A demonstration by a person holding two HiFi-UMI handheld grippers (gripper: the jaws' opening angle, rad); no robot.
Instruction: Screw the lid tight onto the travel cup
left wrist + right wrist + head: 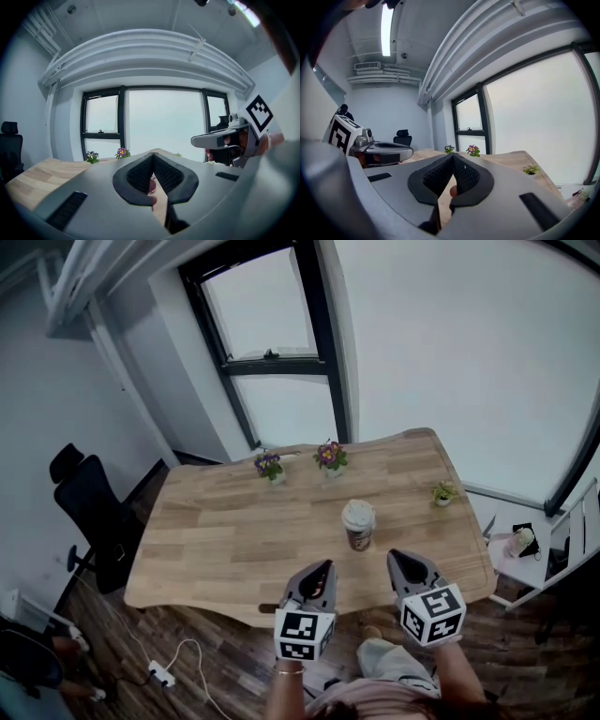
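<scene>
The travel cup point(358, 525) stands upright near the middle of the wooden table point(216, 540), with its pale lid point(357, 513) on top. Both grippers hover at the table's near edge, short of the cup and apart from it. My left gripper point(324, 567) is to the cup's lower left and my right gripper point(397, 557) to its lower right. In the left gripper view the jaws point(153, 157) meet tip to tip with nothing between them. The right gripper view shows the same of its jaws point(453, 157). Each gripper view also shows the other gripper beside it.
Three small potted plants stand along the far and right edges of the table point(269, 465) point(330, 457) point(442, 492). A black office chair point(94, 512) is at the left, a white side stand point(520, 549) at the right, and a power strip point(161, 673) lies on the floor.
</scene>
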